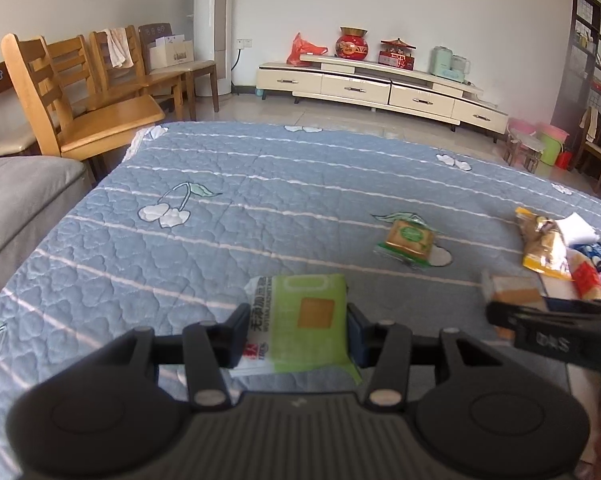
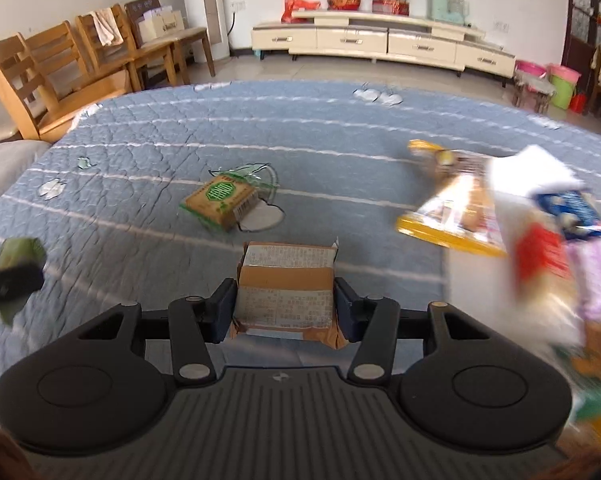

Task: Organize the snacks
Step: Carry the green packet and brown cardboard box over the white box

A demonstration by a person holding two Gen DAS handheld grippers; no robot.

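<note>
the left gripper point(image 1: 296, 332) is clamped on a green-and-white snack packet point(image 1: 300, 320), held just above the blue quilted cover point(image 1: 220, 184). the right gripper point(image 2: 285, 306) grips a brown wrapped snack point(image 2: 286, 288) by its sides. beyond both, a small green-label biscuit pack point(image 2: 220, 202) lies on the cover, and a blurred pile of snack bags point(image 2: 540, 240) sits to the right, yellow bag point(image 1: 544, 244) foremost.
</note>
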